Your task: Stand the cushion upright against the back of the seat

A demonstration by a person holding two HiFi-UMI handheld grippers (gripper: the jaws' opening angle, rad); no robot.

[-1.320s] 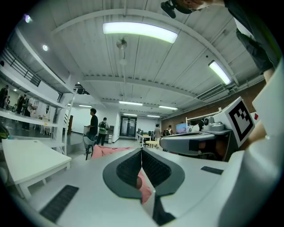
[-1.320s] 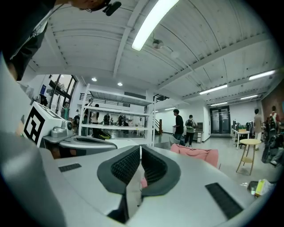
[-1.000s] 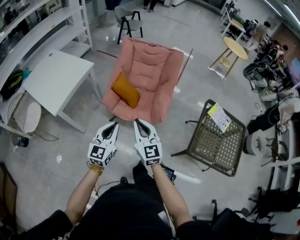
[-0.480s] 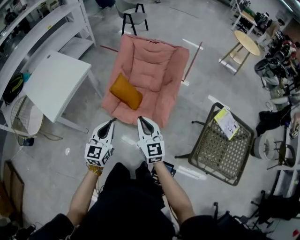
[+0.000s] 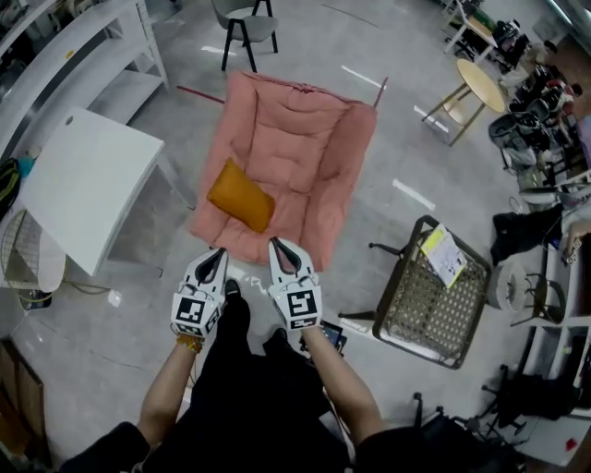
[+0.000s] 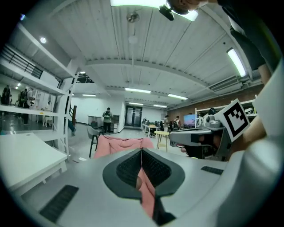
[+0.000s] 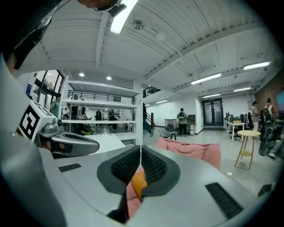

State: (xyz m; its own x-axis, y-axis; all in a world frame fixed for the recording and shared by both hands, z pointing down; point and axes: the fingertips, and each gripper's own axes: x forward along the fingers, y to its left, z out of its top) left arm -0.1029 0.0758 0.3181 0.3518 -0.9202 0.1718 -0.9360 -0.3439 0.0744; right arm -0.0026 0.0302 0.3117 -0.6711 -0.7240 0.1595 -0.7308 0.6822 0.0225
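Head view: orange cushion [image 5: 240,196] lies flat on the pink seat [image 5: 305,139], on its left half toward the near edge, long axis slanted. It is not against the backrest, which is at the far end, well apart from the cushion.

Both grippers are in the air just short of the seat's near edge, side by side, tips pointing toward it.
- Left gripper [image 5: 218,251]: tips are near the seat's near-left edge. The cushion is beyond them and slightly right, near but not touching.
- Right gripper [image 5: 274,244]: the cushion is far-left of its tips, apart.

Left gripper view: jaws closed together, pads meeting at the tip, nothing between them. Only a sliver of pink seat shows through the slit lower down.

Right gripper view: same state, jaws pressed together and empty. The orange cushion shows through the slit behind the pads, with pink padding below it. It is out beyond the jaws, not in them.

Surroundings:
- White table [image 5: 88,180] left of the seat.
- Wicker chair [image 5: 429,305] to the right, with a yellow-and-white leaflet [image 5: 443,256] on it.
- Round wooden table [image 5: 487,86] far right.
- Grey chair [image 5: 242,11] beyond the seat.
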